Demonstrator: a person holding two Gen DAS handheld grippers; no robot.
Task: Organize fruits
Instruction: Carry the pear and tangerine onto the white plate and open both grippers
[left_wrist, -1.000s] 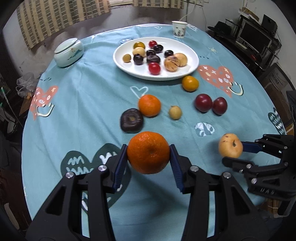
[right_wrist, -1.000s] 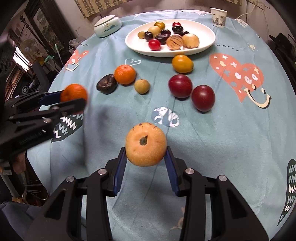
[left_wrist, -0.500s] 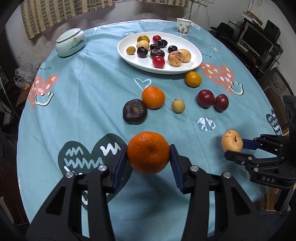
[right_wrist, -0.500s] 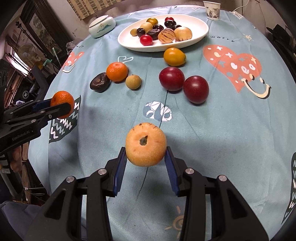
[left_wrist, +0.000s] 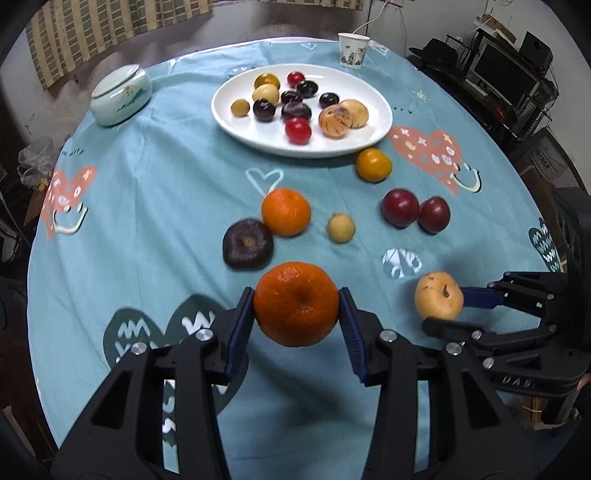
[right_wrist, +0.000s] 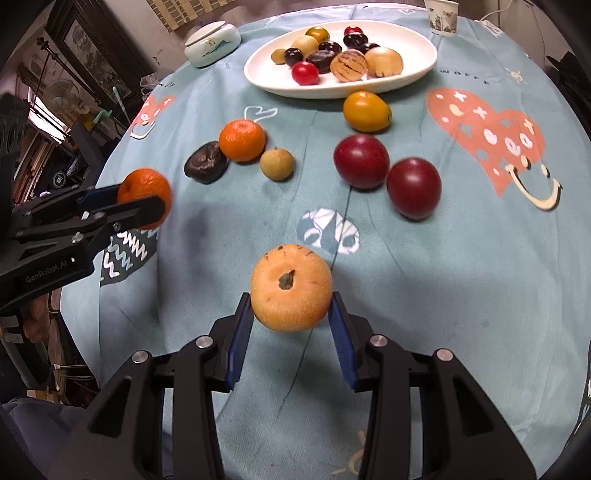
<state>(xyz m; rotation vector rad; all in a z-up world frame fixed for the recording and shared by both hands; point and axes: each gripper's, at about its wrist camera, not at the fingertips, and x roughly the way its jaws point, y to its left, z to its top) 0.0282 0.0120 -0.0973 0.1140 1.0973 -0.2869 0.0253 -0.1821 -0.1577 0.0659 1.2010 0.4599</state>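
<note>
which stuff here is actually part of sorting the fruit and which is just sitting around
Part of the job:
- tangerine in the left gripper
- tan pear in the right gripper
- white plate holding small fruits
- loose on the cloth: second tangerine, dark fruit, longan, two red plums, yellow-orange fruit

Just lying about:
- lidded ceramic jar
- paper cup
- monitor

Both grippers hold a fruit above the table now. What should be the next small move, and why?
Probably carry both forward toward the white plate. The left gripper is shut on an orange and the right gripper on a tan pear, both lifted off the blue cloth, while the plate already holds the sorted fruit and has bare room at its right end.
</note>
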